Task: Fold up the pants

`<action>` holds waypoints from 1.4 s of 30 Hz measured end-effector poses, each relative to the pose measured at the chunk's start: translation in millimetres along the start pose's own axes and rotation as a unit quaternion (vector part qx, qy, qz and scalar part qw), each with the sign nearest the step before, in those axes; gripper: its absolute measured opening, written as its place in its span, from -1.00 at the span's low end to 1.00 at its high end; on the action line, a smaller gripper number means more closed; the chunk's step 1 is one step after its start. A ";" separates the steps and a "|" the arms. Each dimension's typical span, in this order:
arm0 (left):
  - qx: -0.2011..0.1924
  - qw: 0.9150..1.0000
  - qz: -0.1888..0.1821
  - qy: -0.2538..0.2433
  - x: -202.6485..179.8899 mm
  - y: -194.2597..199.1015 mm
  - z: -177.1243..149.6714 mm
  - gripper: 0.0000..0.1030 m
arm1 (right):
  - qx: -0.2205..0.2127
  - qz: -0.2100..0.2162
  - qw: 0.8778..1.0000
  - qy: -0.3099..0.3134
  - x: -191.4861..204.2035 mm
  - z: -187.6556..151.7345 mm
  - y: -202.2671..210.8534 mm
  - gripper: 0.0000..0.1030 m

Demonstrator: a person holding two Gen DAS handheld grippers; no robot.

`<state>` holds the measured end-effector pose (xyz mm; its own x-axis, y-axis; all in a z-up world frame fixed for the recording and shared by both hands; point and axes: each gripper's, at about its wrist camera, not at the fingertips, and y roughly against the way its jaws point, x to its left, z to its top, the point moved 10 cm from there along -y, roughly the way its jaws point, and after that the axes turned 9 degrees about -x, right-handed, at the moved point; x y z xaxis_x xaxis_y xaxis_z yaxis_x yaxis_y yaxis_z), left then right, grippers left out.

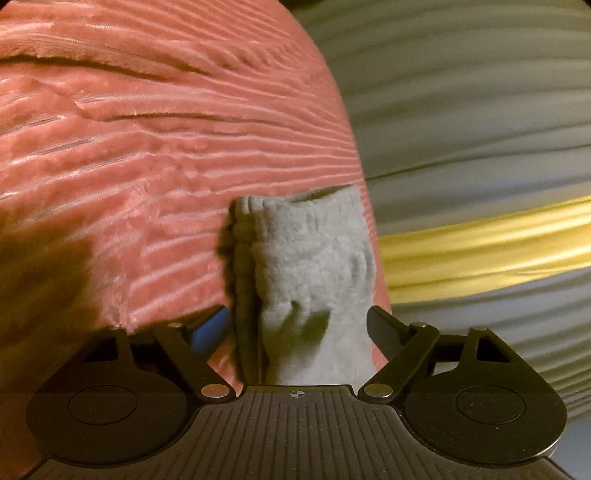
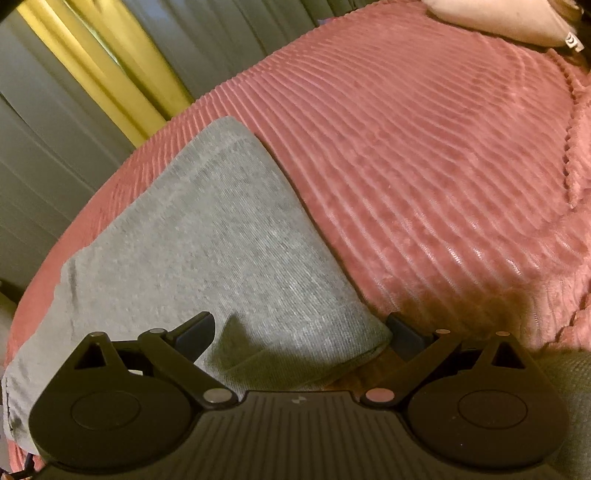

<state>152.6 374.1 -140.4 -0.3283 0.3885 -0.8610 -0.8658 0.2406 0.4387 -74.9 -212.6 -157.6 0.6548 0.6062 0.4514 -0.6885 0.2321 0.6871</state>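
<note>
Seemingly mid-fold, the left wrist view shows the left gripper (image 1: 297, 325) with a bunched, upright wad of the grey pants (image 1: 306, 280) standing between its fingers (image 1: 384, 326). They stand spread, and the blue-padded finger on the other side is partly hidden behind the cloth, so I cannot tell whether it is gripped or merely resting there. Behind it lie the ribbed pink bedspread (image 1: 147, 147) and, past the bed edge, grey curtains with a yellow band (image 1: 480, 243). The fabric is probably held up like this to carry one end over the rest.

From the right wrist view, the right gripper (image 2: 301, 332) hovers low with its fingers (image 2: 195, 332) spread wide either side of a flat grey panel of the pants, grasping nothing. This view alone shows most of the garment lying smooth on the bedspread near the bed's edge, its folded corner just ahead of the gripper, plus a pale pillow (image 2: 495, 18) far off. The raised bunch appears only in the left view.
</note>
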 end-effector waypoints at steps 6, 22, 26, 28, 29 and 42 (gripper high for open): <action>0.013 1.000 -0.007 0.005 -1.0 -14.4 3.2 0.57 | 0.002 -0.007 1.000 0.014 1.4 -1.9 -4.5 0.92; -0.001 1.000 0.026 -0.005 -12.3 -28.7 11.2 -0.20 | -0.003 -0.007 1.000 0.019 1.6 0.2 -4.6 0.92; -0.026 0.996 0.010 -0.086 -48.9 -11.0 8.1 -0.31 | -0.012 0.005 1.000 0.002 0.1 2.9 0.4 0.92; -0.034 0.995 -0.007 -0.096 -67.4 -1.7 6.5 -0.33 | -0.026 0.012 1.000 0.000 1.2 5.7 4.2 0.92; -0.039 0.993 -0.012 -0.107 -76.5 3.1 5.4 -0.33 | -0.036 0.014 0.999 0.003 2.6 7.1 6.7 0.92; -0.083 0.917 -0.132 -0.368 -248.6 72.6 -105.3 -0.34 | -0.040 0.050 0.996 -0.055 -7.8 16.3 10.3 0.92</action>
<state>131.6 201.3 78.4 0.1920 0.8460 -0.4974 -0.9441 0.2976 0.1416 -82.1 -227.3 -144.7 0.6093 0.5426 0.5782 -0.7717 0.2383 0.5896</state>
